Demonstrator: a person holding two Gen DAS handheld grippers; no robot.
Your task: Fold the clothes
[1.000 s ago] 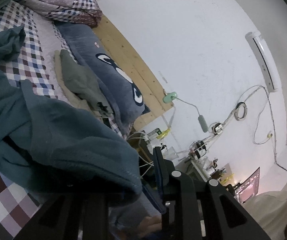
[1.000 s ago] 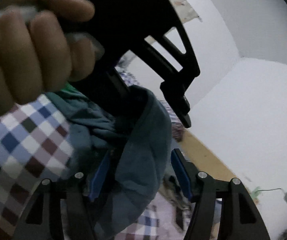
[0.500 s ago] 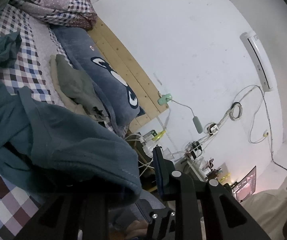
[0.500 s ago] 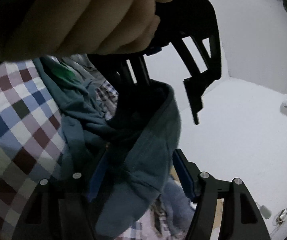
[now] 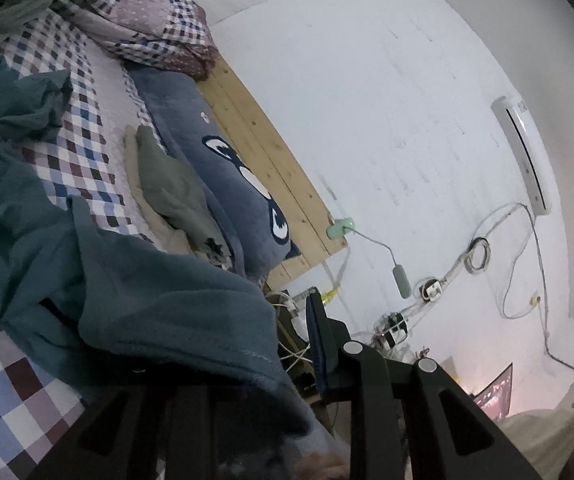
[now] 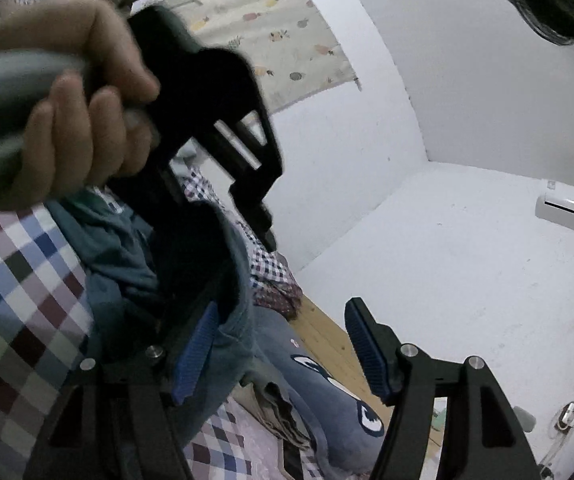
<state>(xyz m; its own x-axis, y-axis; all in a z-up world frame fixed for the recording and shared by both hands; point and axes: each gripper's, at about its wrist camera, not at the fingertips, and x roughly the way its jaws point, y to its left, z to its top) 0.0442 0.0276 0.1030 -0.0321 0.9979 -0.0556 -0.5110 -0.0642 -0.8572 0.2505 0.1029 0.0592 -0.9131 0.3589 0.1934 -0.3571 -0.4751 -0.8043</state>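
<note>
**Teal garment draped over both grippers above the checked bed**

The teal fleece garment (image 5: pixel 159 304) covers the left gripper's (image 5: pixel 271 344) left finger, so I cannot tell its jaw state. Half a second ago the hand (image 6: pixel 67 120) loomed closer in the right wrist view; now it sits higher left. The right gripper (image 6: pixel 283 352) stands open, cloth draped over its left blue pad (image 6: pixel 195 356). Checked bedsheet (image 5: pixel 11 392) lies beneath.

In our right wrist view, the hand (image 6: pixel 59 128) gripping the left claw's handle has dropped back from the top edge toward the upper left, and the patterned curtain (image 6: pixel 271 36) has come into sight behind it. The teal garment (image 6: pixel 231 320) now drapes over only our right claw's (image 6: pixel 283 356) left blue pad (image 6: pixel 195 356), leaving the gap mostly clear.
</note>
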